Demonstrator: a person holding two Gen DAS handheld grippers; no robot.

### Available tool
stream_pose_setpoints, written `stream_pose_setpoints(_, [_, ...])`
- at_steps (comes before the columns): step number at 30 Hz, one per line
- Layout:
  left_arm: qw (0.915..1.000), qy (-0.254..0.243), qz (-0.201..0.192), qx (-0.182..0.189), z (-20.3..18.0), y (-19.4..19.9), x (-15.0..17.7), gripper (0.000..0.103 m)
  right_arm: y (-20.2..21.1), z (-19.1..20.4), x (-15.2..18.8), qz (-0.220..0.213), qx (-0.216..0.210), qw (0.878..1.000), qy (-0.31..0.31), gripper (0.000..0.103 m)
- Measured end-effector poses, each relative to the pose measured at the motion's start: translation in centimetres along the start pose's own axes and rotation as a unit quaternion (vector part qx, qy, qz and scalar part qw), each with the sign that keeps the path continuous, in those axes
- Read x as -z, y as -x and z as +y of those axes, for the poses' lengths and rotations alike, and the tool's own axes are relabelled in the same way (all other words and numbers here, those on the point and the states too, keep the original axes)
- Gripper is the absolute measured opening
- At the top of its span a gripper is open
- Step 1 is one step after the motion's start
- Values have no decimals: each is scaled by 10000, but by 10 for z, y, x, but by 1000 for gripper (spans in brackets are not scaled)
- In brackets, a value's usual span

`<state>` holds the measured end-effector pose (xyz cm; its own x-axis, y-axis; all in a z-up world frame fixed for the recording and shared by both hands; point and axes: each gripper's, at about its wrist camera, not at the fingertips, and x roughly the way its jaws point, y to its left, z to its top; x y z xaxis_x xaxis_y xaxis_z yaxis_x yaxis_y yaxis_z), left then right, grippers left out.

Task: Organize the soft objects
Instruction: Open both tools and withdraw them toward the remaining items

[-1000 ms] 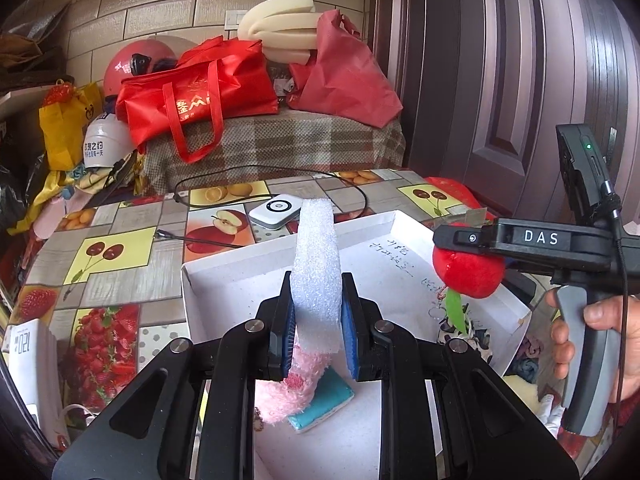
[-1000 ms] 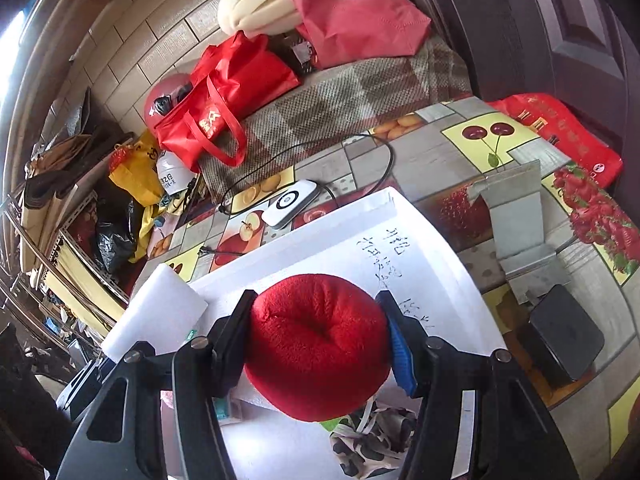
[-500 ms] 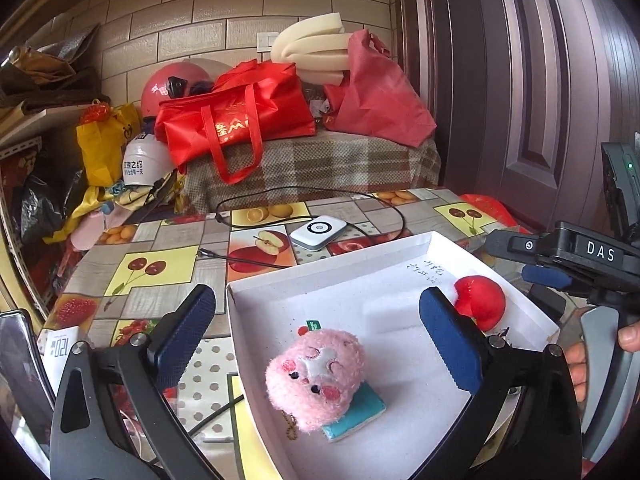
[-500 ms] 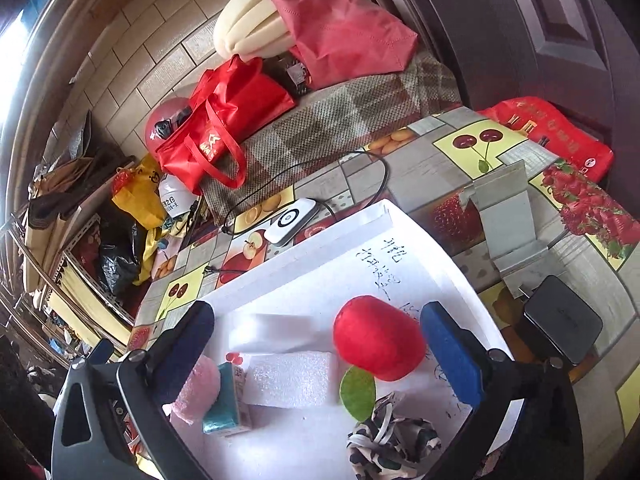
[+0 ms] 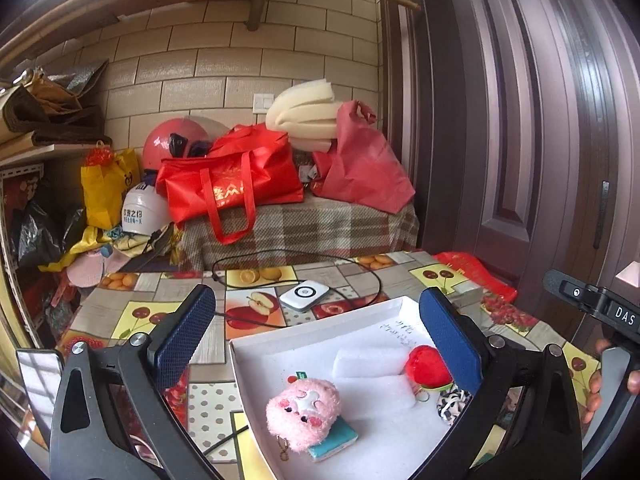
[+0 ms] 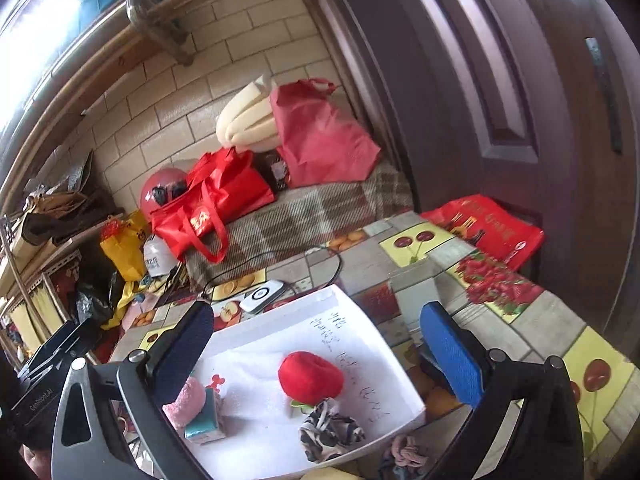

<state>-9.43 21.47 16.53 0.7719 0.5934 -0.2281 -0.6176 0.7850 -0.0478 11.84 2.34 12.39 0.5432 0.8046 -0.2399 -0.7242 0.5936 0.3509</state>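
A white box lid [image 5: 320, 326] [image 6: 304, 312] lies on the fruit-print table. In it lie a pink plush pig [image 5: 302, 410] [image 6: 186, 402] on a teal sponge [image 5: 334, 440] [image 6: 204, 428], white foam pieces [image 5: 372, 362], a red plush apple [image 5: 426, 370] [image 6: 310, 376] and a black-and-white cloth [image 5: 450, 402] [image 6: 328, 430]. My left gripper [image 5: 316, 338] is open and empty, raised above the lid. My right gripper [image 6: 316, 354] is open and empty, above the apple.
A white puck device [image 5: 304, 295] [image 6: 262, 295] with a black cable lies behind the lid. Red bags [image 5: 230, 186], helmets and foam rolls pile on a plaid bench at the back. A dark door [image 5: 540, 120] stands at the right. A hair tie [image 6: 404, 450] lies by the lid's near edge.
Both grippers opened and let go: the foam strip and the red apple now lie in the lid. Both grippers have since risen and drawn back.
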Motion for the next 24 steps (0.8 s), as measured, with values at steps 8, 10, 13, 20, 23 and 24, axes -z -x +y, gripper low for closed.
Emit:
stream_pose_setpoints(8, [9980, -139, 188, 585, -20, 16, 0, 103, 28, -15, 18, 34, -79, 9991, 417, 103])
stream_pose_setpoints(10, [9961, -143, 382, 785, -22, 21, 8, 103, 32, -20, 28, 193, -36, 9979, 620, 103])
stream_pose_setpoints(13, [9920, -173, 732, 1017, -19, 31, 29, 103, 32, -27, 47, 728, -299, 9931, 869, 103])
stream_pose_setpoints(20, [9673, -613, 2139, 1220, -24, 52, 108, 103, 29, -7, 104, 1868, -885, 9582, 1977, 103])
stream_pose_setpoints(23, [9499, -903, 2628, 1432, -38, 55, 144, 103, 20, 3, 118, 2165, -950, 9464, 2202, 103])
stream_pose_setpoints(24, [9458, -992, 2741, 1434, -43, 54, 152, 103, 16, 6, 120, 2262, -955, 9432, 2237, 103])
